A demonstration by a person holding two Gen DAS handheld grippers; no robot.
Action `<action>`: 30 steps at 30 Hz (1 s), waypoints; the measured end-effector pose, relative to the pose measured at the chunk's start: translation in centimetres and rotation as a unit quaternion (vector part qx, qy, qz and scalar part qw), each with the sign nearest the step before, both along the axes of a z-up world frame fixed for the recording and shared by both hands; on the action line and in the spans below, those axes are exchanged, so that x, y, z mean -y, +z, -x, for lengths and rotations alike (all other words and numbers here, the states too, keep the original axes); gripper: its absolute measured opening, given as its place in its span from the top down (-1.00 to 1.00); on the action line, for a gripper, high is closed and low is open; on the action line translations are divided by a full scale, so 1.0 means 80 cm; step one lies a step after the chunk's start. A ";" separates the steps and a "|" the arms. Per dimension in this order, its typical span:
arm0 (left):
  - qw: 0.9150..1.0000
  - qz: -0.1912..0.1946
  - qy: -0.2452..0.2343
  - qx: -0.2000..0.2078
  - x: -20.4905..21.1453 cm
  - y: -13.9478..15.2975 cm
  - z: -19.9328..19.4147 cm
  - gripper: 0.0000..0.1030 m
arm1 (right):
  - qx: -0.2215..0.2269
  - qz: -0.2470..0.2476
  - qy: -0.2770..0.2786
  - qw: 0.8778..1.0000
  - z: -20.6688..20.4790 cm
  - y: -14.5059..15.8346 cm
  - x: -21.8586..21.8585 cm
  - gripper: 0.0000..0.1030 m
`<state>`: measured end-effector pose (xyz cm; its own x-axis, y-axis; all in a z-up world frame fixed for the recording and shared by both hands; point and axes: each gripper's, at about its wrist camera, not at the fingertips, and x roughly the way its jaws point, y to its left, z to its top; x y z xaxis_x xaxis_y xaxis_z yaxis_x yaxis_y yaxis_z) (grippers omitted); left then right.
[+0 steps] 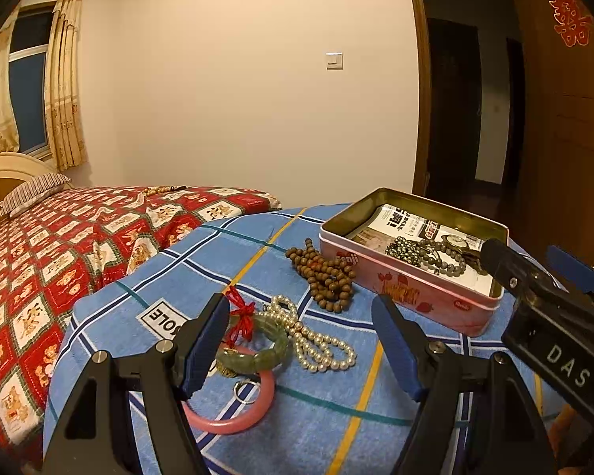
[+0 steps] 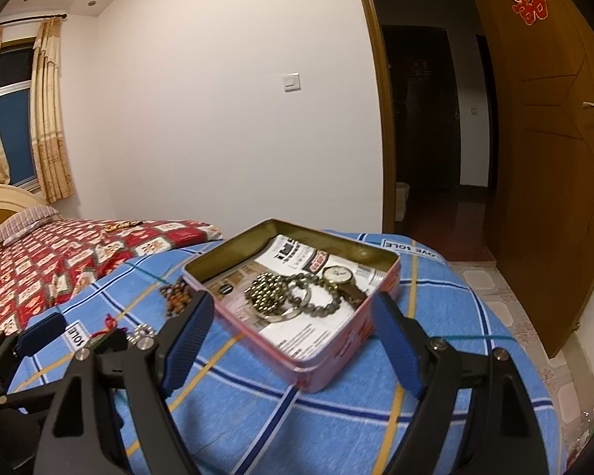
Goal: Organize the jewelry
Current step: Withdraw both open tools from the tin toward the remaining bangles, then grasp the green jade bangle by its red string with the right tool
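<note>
A pink tin (image 1: 423, 289) sits open on the blue plaid cloth and holds a watch (image 2: 338, 275), a metallic bead strand (image 2: 267, 291) and a grey bead bracelet (image 2: 324, 301). On the cloth in the left wrist view lie brown wooden beads (image 1: 326, 275), a pearl necklace (image 1: 316, 340), a green jade bracelet (image 1: 257, 350) with a red knot, a pink bangle (image 1: 237, 415) and a small ring (image 1: 245, 392). My left gripper (image 1: 301, 350) is open, low over the pearls and bracelets. My right gripper (image 2: 297, 342) is open at the tin's near corner.
A bed with a red patterned cover (image 1: 59, 245) lies to the left, with a bead strand (image 1: 162, 189) on it. An open wooden door (image 2: 550, 158) and a dark doorway stand to the right. The blue cloth (image 2: 336, 415) drops off at its edges.
</note>
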<state>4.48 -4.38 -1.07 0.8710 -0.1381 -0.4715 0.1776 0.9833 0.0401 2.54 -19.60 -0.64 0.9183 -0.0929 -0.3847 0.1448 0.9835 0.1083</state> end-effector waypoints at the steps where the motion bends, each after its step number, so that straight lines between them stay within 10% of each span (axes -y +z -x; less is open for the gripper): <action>1: 1.000 0.000 0.000 0.000 -0.001 0.000 0.001 -0.44 | 0.000 0.001 0.002 1.000 0.002 0.000 -0.003 -0.63; 19: 0.997 0.070 0.007 -0.040 -0.071 0.005 0.009 -0.44 | -0.004 -0.019 0.020 1.000 0.017 -0.003 -0.017 -0.63; 30: 0.985 0.083 0.142 -0.060 -0.193 -0.003 -0.008 -0.44 | -0.066 -0.036 0.101 0.992 -0.005 -0.017 -0.048 -0.47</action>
<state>5.13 11.05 -1.29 0.8253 0.0195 -0.5644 -0.1120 0.9852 -0.1297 2.94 -15.73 -1.99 0.8569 0.1203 -0.5012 -0.0372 0.9843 0.1728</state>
